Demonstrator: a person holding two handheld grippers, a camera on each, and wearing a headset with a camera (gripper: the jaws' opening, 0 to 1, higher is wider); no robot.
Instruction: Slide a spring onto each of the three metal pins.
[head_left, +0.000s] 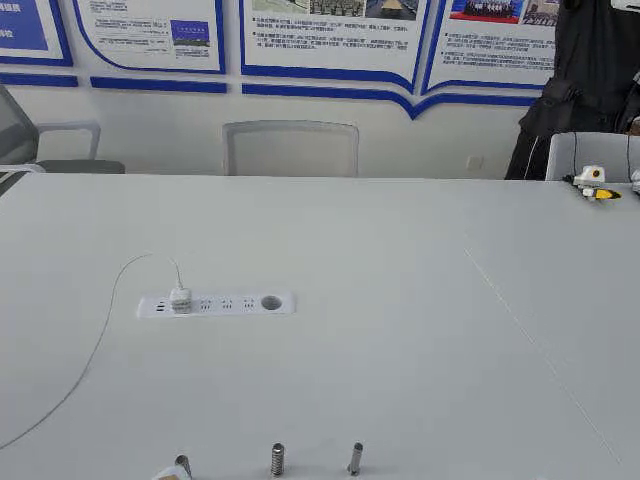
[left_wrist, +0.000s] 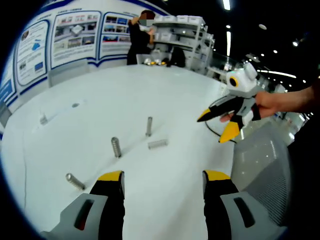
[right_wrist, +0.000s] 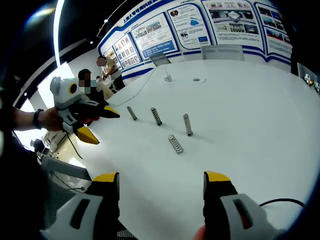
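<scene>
Fingers (left_wrist: 111, 182) wide apart and empty on left gripper (left_wrist: 162, 175), right gripper (right_wrist: 162, 176), two sprung pins (right_wrist: 156, 116), bare pin (right_wrist: 187, 124), loose spring (right_wrist: 175, 143)

blocked: three upright pins (right_wrist: 156, 116), loose spring (right_wrist: 175, 144) lying beside | free: open table (right_wrist: 250, 100) all round

Looks like an office meeting/showroom hall: large white surface (head_left: 400, 300) with inset power strip (head_left: 215, 303), mesh chair (head_left: 290, 148) behind it, blue-framed info posters (head_left: 330, 35) on the wall beyond.
</scene>
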